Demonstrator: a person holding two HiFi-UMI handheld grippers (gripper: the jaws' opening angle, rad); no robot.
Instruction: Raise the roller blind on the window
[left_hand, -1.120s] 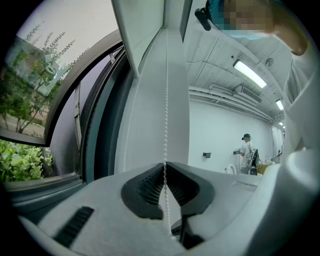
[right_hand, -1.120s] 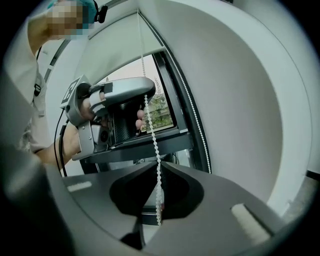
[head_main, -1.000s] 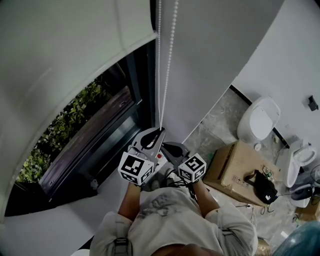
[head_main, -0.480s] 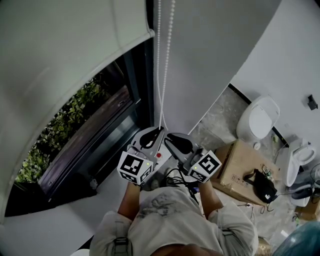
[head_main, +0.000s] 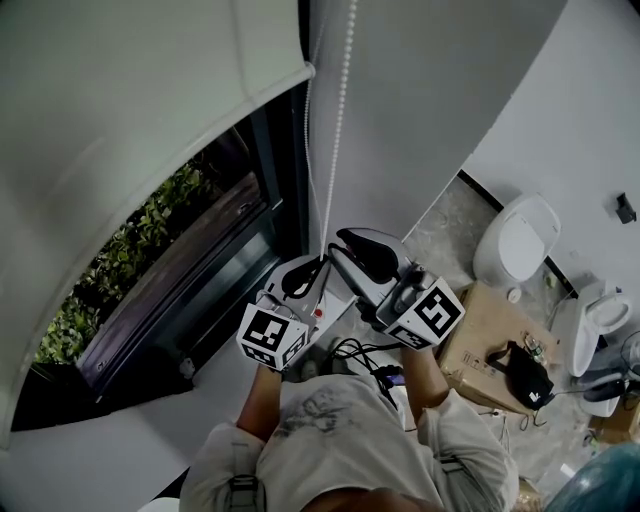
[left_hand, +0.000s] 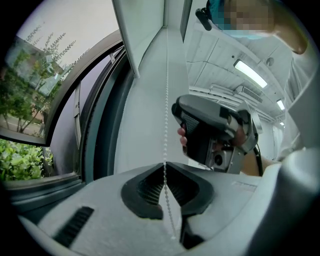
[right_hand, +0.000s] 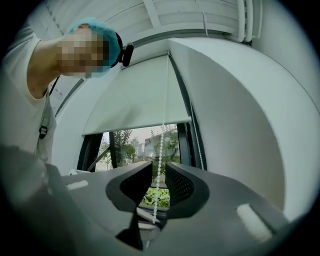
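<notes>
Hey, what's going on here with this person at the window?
A person is working the bead chain of the roller blind with two handheld grippers. The left gripper is shut on the chain. The right gripper sits a little higher, its jaws apart with the chain hanging between them, not yet clamped. The blind covers the upper part of the window, and greenery shows through the glass below it.

Bead chain (head_main: 341, 100) hangs right of roller blind (head_main: 150, 90), running down into left gripper (head_main: 320, 264).
</notes>
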